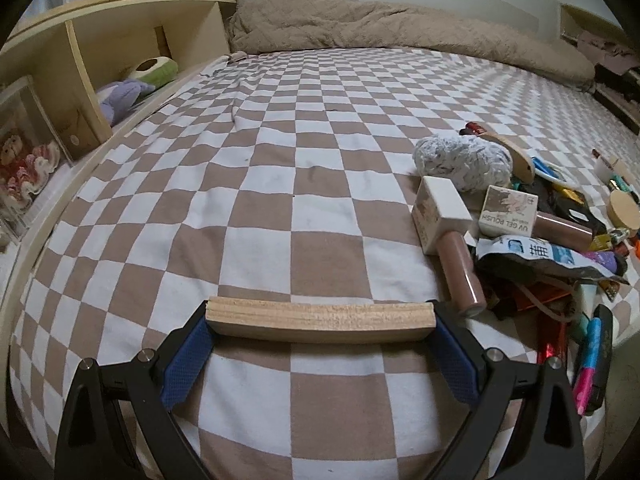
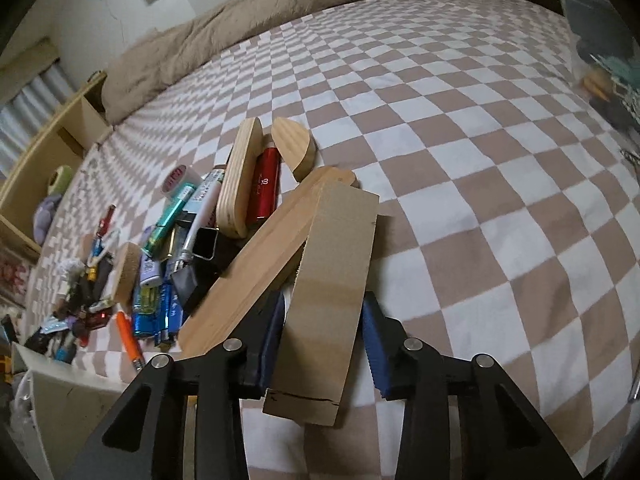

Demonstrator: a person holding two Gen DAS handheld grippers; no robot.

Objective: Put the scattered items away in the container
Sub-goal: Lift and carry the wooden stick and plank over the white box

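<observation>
On the checkered bed, your left tool clamps a wooden block and your right tool a flat board beside the near-left clutter pile; carry both to the container, unseen here.

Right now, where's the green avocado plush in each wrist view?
Left wrist: green plush at upper left, in the wooden shelf cubby, behind the purple plush.
Right wrist: far left, mid-height, in the same cubby.
Shared landmark: beige blanket along the bed's far edge.
</observation>
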